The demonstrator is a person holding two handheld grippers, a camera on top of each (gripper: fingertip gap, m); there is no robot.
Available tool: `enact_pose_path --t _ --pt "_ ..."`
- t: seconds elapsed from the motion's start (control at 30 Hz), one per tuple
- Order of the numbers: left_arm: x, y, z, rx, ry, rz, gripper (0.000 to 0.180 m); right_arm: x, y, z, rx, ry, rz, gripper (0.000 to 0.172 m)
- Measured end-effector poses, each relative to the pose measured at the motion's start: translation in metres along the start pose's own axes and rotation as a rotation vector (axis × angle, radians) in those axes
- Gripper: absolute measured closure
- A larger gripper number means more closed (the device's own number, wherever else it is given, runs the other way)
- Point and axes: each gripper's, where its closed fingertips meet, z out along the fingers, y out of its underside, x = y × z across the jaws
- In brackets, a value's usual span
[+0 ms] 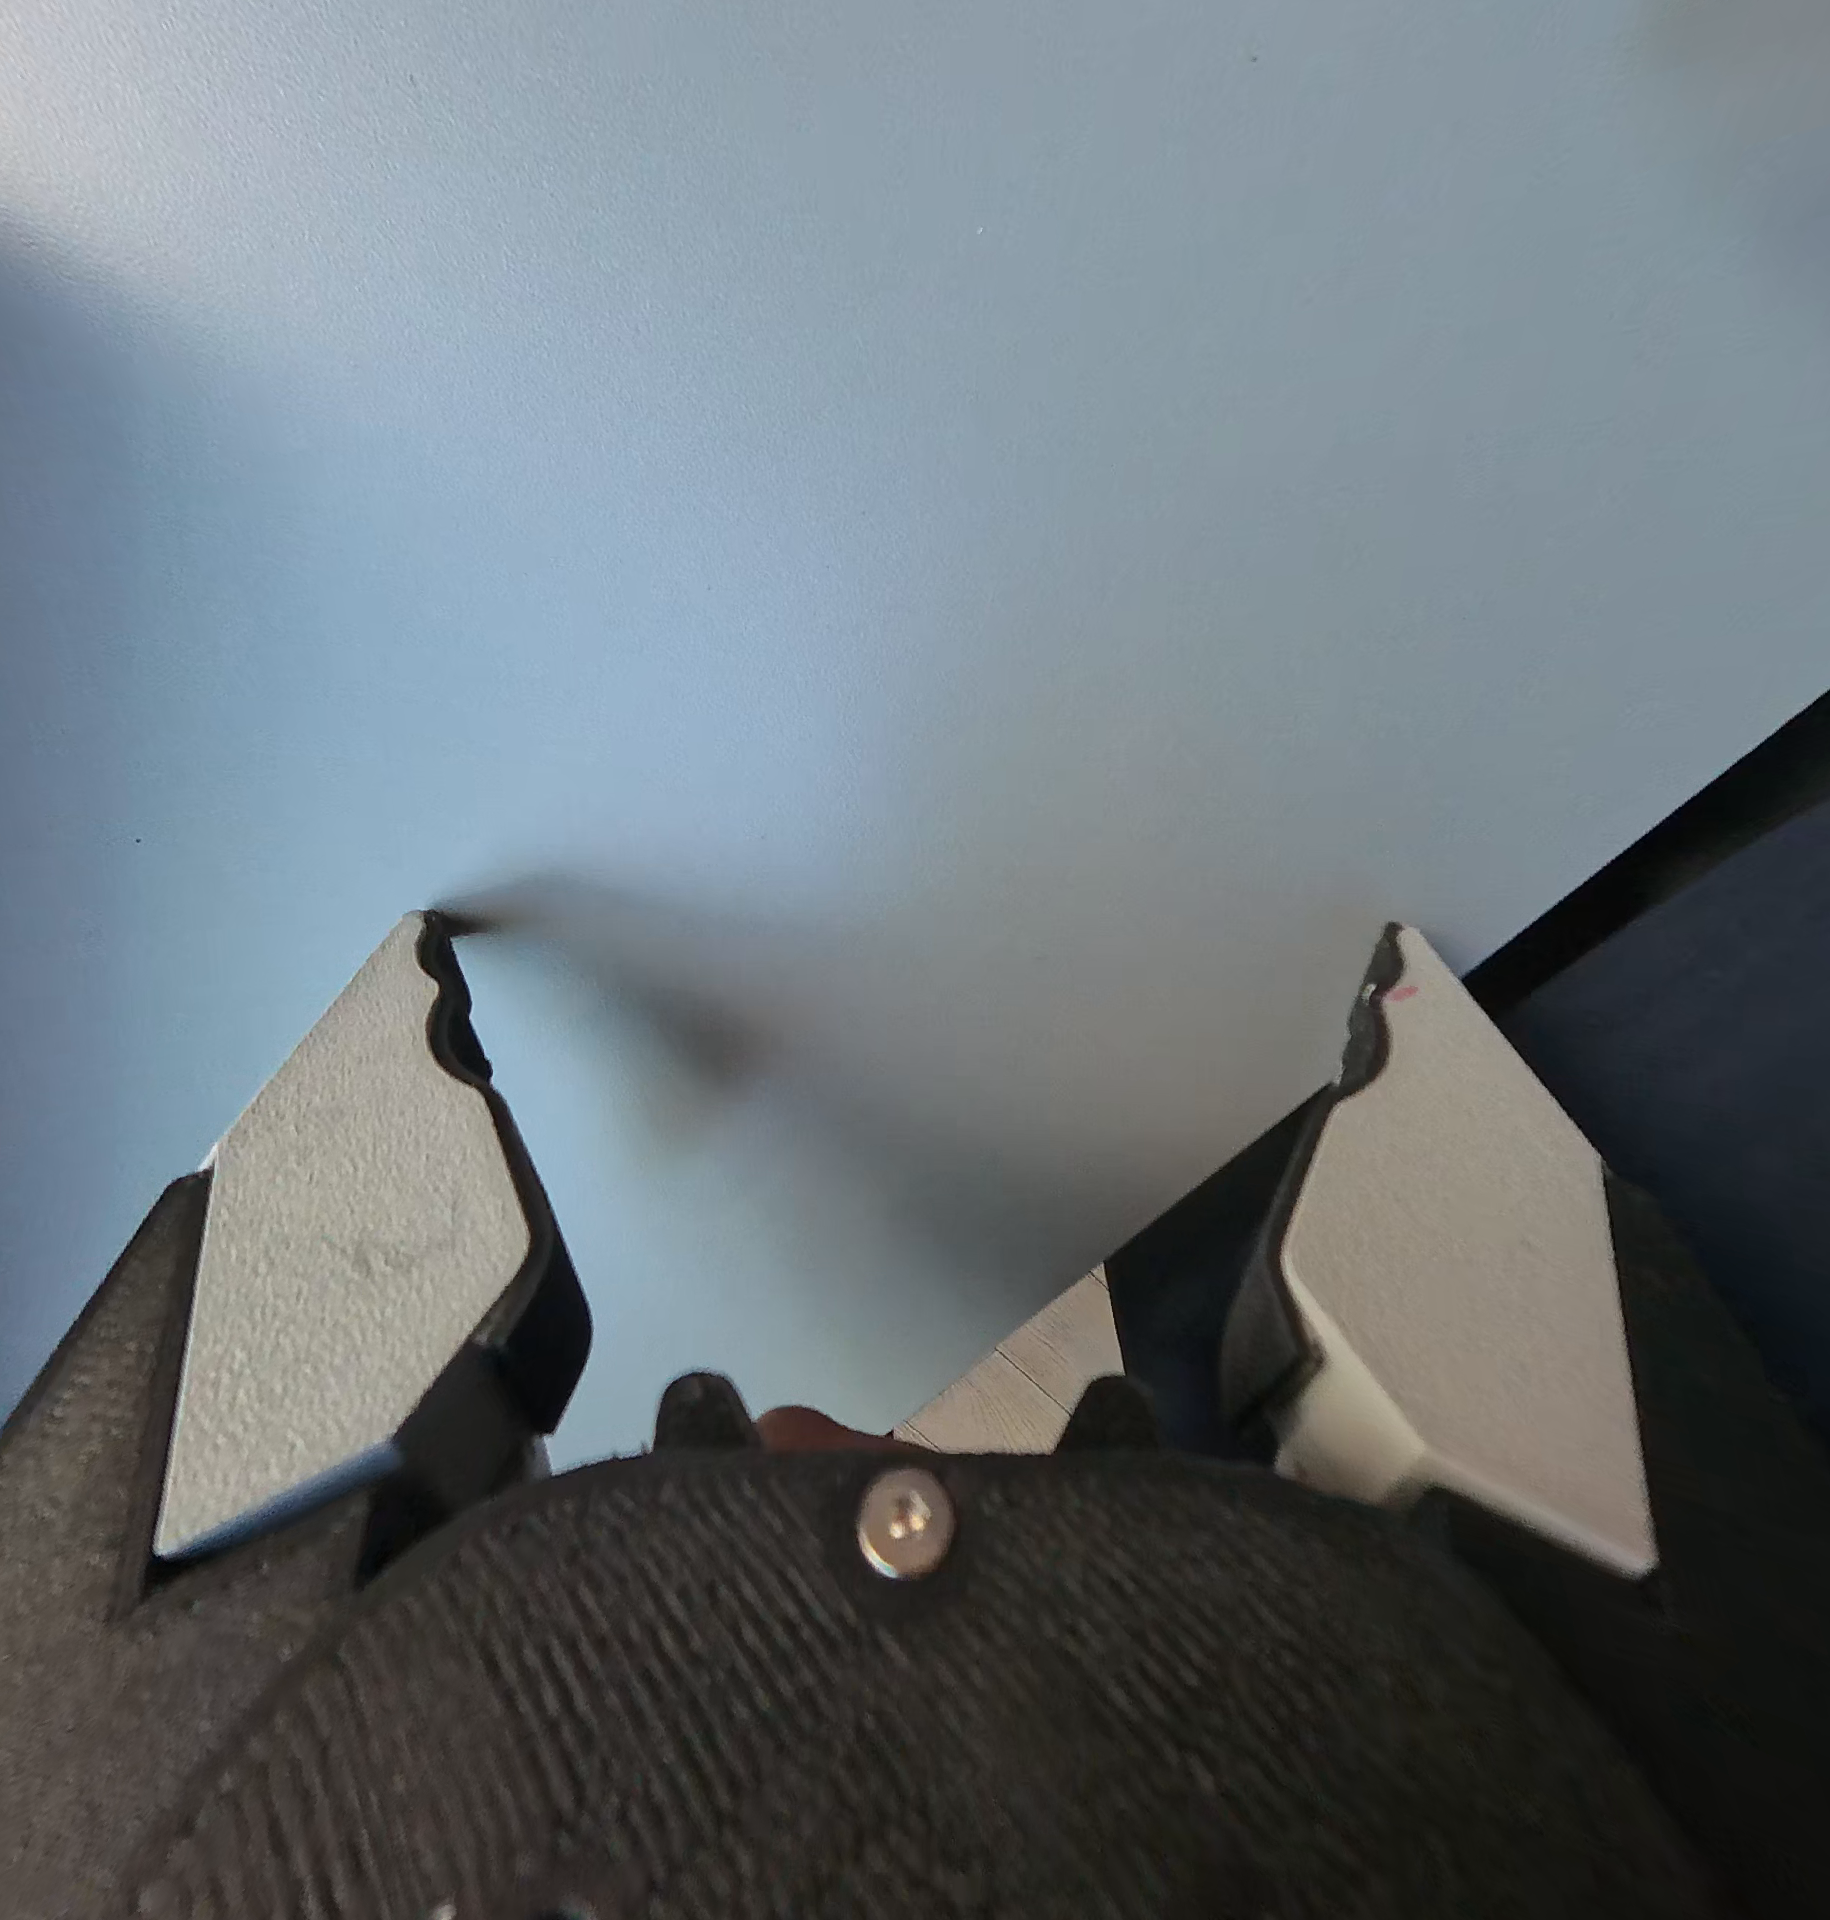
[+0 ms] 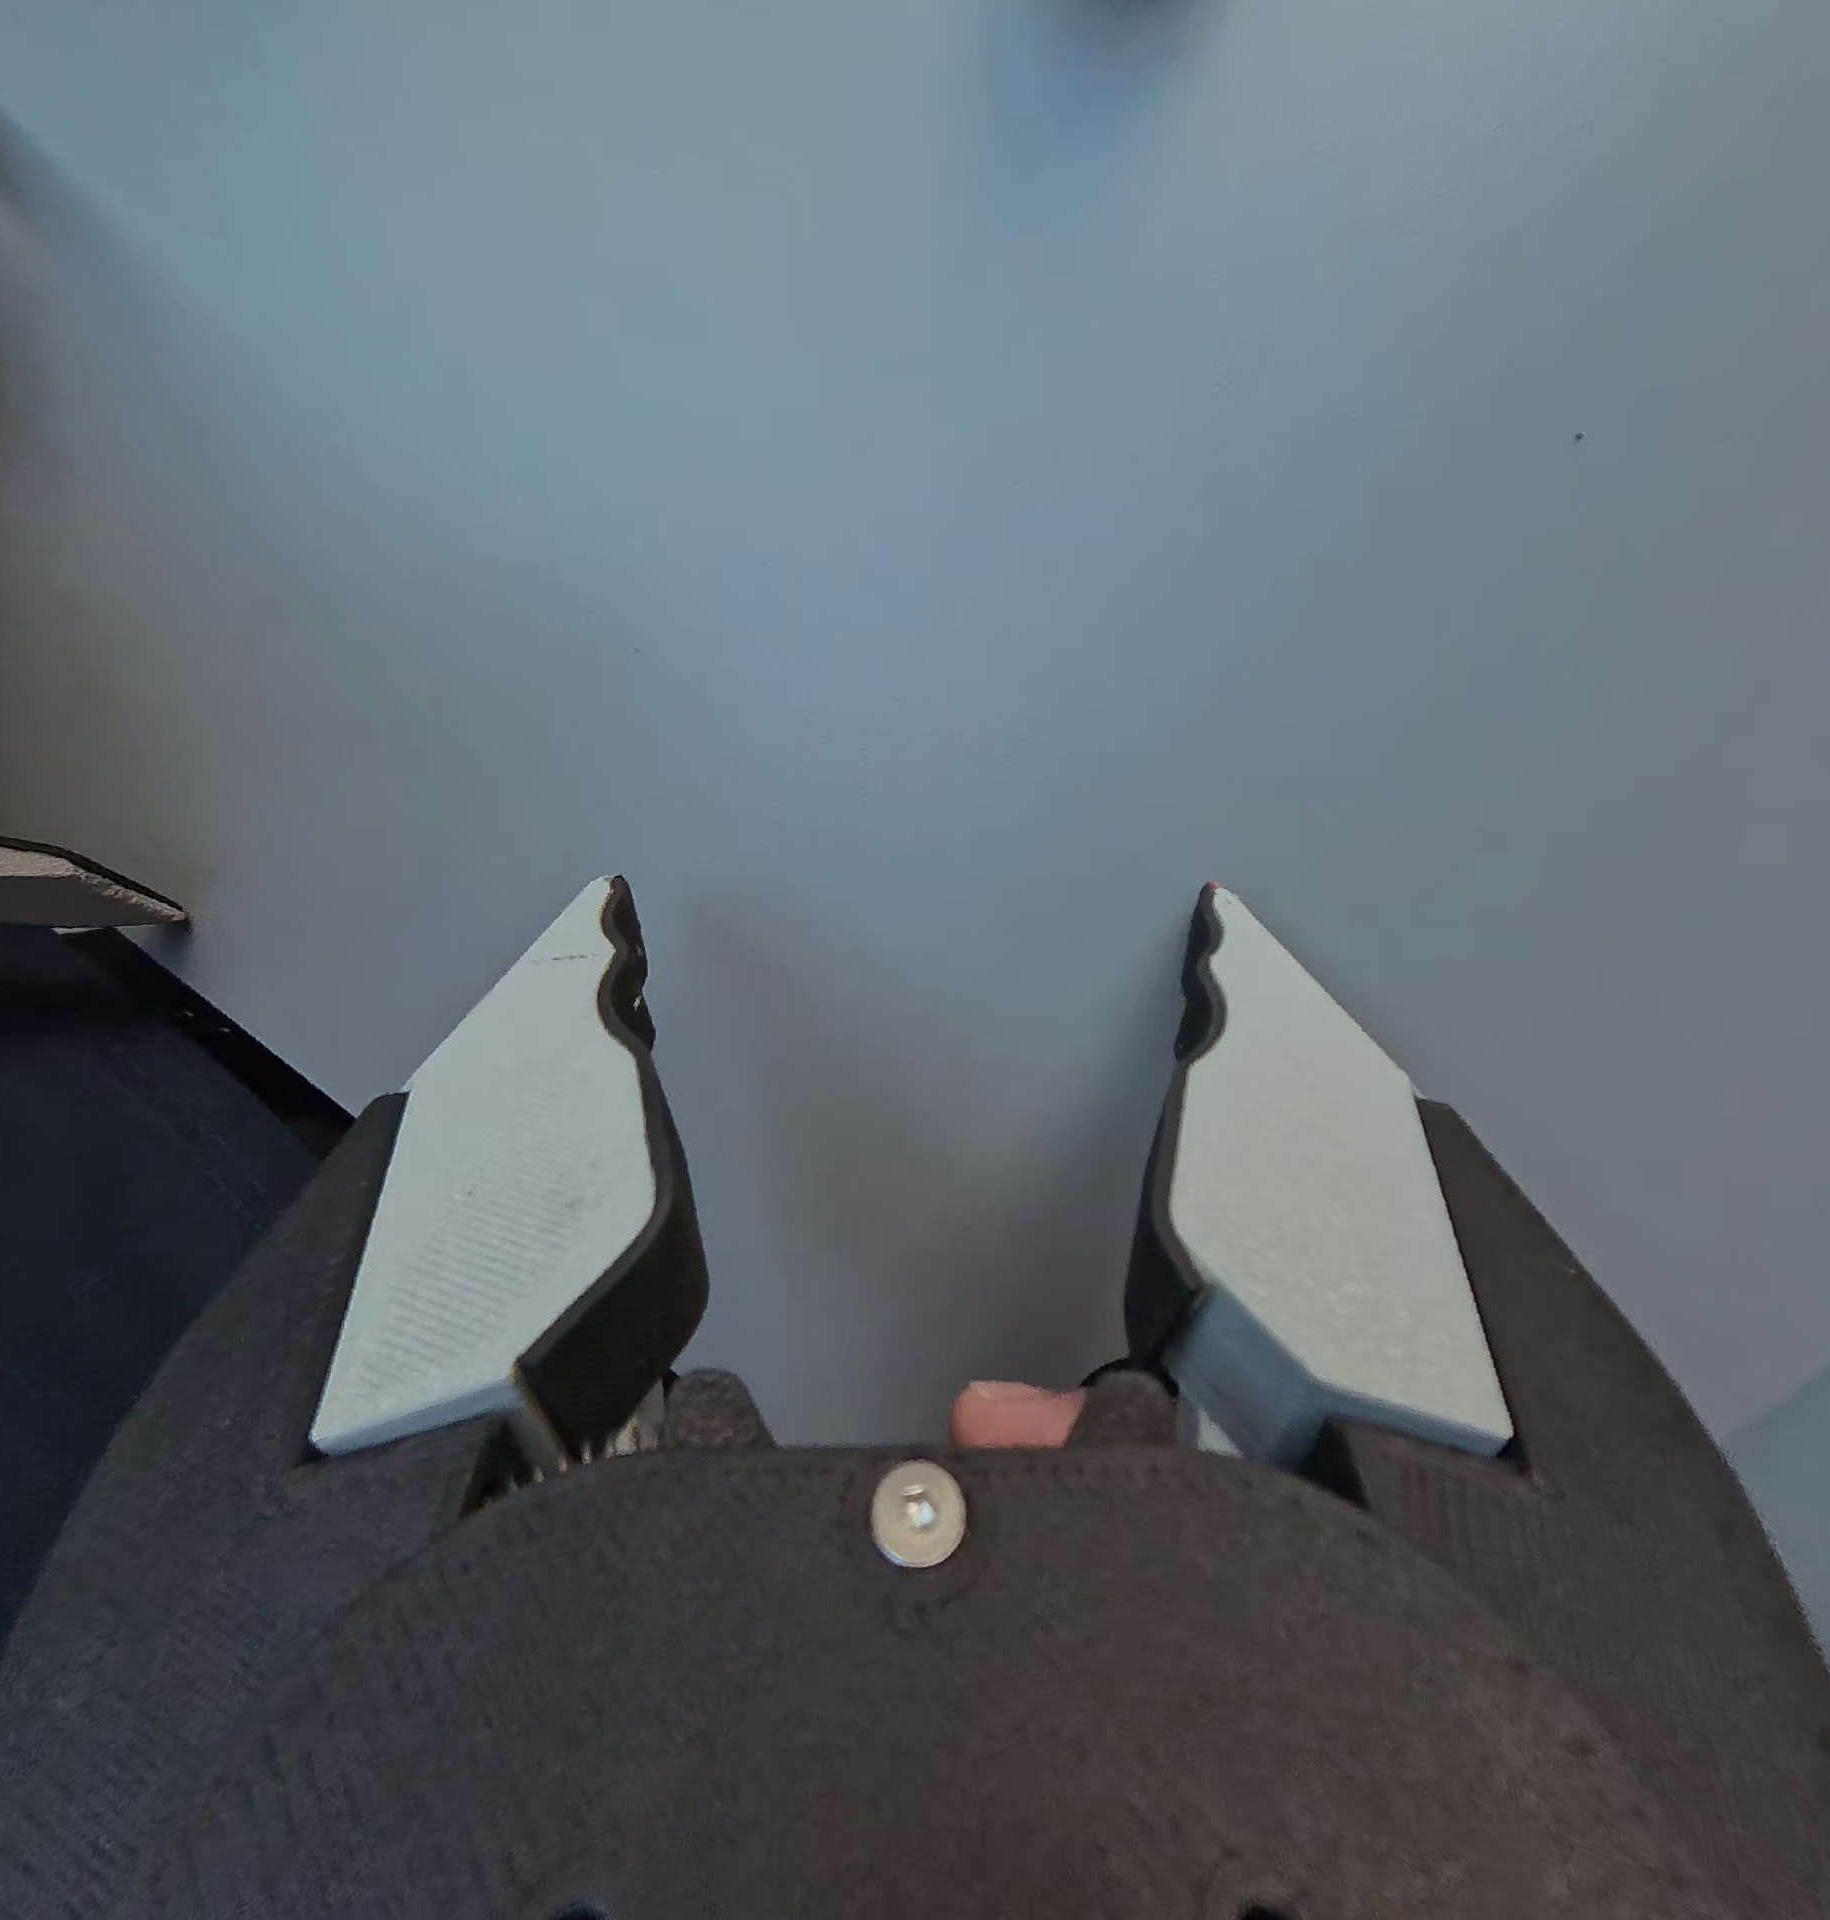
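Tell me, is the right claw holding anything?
No. The right gripper stands open, and only the bare blue table shows between its fingers.

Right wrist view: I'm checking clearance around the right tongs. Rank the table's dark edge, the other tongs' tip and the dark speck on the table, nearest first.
1. Table's dark edge, lower left, beside the right tongs.
2. Other tongs' tip, far left, and dark speck, ahead right: too close to call.

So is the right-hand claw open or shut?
Open: the right gripper has its fingers spread apart, only bare blue table between them.
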Motion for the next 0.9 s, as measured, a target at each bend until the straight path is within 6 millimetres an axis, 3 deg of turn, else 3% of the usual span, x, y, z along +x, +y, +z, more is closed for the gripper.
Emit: enact_pose_path --t 0.9 --pt "0.0003 0.0 0.0 0.002 -0.002 -0.007 0.02 0.0079 -0.0007 -0.0025 0.018 0.008 0.017 0.086"
